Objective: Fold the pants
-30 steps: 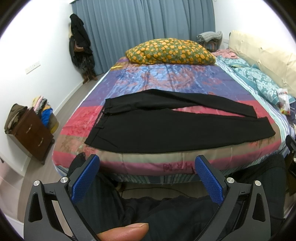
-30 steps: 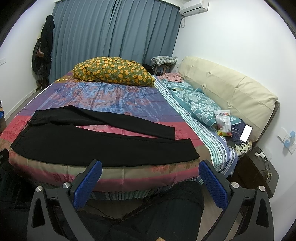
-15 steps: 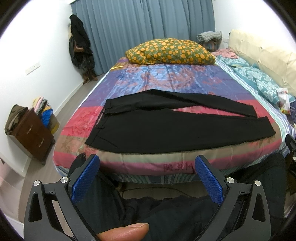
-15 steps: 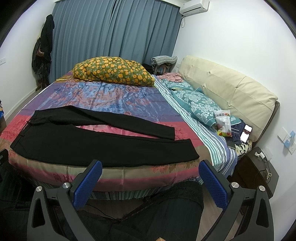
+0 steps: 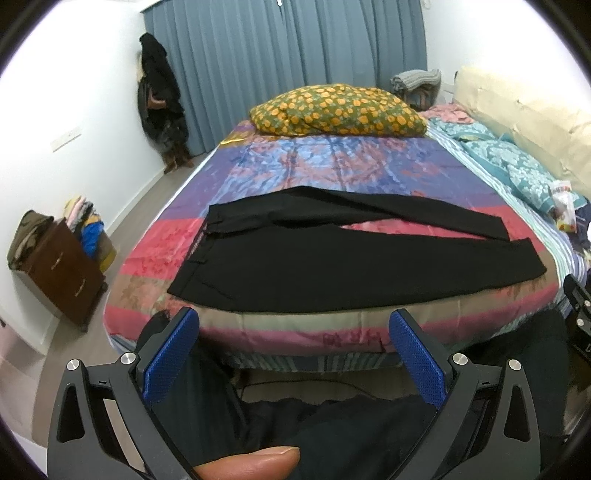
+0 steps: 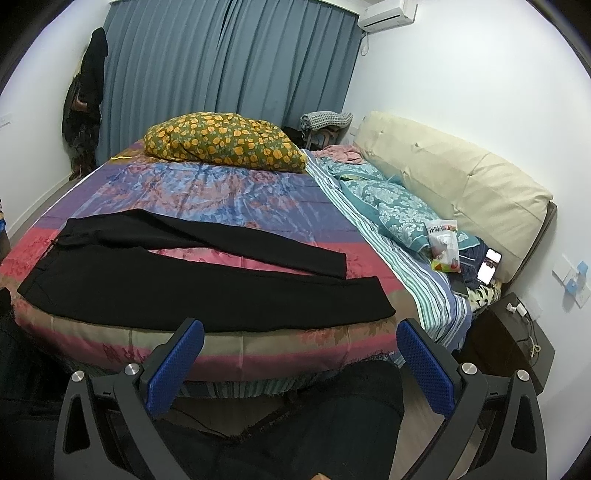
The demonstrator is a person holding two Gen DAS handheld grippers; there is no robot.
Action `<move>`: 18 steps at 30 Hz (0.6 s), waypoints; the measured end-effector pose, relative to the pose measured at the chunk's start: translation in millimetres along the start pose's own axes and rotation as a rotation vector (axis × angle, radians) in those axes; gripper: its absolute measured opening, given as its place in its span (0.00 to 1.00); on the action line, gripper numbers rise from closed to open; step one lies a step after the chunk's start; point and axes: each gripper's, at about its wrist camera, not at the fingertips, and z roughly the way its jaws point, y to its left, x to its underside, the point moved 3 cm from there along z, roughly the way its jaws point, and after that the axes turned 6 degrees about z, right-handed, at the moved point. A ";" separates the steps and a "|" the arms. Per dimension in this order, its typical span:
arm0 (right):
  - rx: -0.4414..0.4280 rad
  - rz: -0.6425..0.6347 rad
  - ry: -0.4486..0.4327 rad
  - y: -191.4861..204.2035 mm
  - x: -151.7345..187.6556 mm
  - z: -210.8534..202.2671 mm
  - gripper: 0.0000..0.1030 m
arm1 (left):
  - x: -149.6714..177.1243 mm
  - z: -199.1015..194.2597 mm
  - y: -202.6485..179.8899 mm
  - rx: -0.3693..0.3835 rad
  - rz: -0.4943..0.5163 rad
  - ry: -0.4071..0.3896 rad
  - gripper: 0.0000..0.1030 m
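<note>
Nearest, the left gripper (image 5: 293, 354) and right gripper (image 6: 301, 360) hang spread wide and empty, short of the bed (image 5: 332, 334) edge. The black pants (image 5: 332, 266) lie flat across the near part of the bed, waistband to the left, legs splayed rightward. A yellow-flowered pillow (image 5: 338, 110) sits beyond them.

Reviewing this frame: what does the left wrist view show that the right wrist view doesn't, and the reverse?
Only the left wrist view shows the brown drawer chest with piled clothes, and the open left tongs. Only the right wrist view shows the air conditioner, lit phone, dark bedside stand and open right tongs. Both show the black pants spread flat on the bed, untouched, the orange-dotted pillow and blue curtains.
</note>
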 end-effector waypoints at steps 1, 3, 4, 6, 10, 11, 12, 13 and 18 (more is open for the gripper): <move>-0.001 0.001 0.000 -0.1 -0.1 0.0 1.00 | -1.4 -0.3 -0.7 -0.001 -0.001 -0.001 1.00; -0.004 -0.002 0.000 1.0 0.7 0.1 1.00 | -1.4 -1.1 1.0 -0.001 -0.005 -0.002 1.00; -0.005 -0.004 -0.001 1.5 0.9 0.0 1.00 | -2.0 -0.9 0.4 -0.001 -0.007 -0.002 1.00; -0.006 -0.009 -0.002 2.9 1.7 -0.1 1.00 | -3.4 -0.3 0.8 -0.001 -0.012 0.000 1.00; -0.012 -0.017 0.003 5.6 2.2 1.1 1.00 | -6.1 1.1 -0.5 -0.003 -0.017 0.003 1.00; -0.014 -0.019 0.004 5.6 2.0 1.5 1.00 | -6.1 1.2 -0.5 -0.004 -0.016 0.003 1.00; -0.014 -0.020 0.004 5.8 2.1 1.5 1.00 | -5.9 1.1 0.1 -0.004 -0.016 0.003 1.00; -0.014 -0.020 0.003 6.0 2.2 1.4 1.00 | -6.2 1.1 -0.2 -0.003 -0.015 0.003 1.00; -0.014 -0.018 0.002 6.5 2.3 1.3 1.00 | -6.2 1.1 0.0 -0.004 -0.015 0.003 1.00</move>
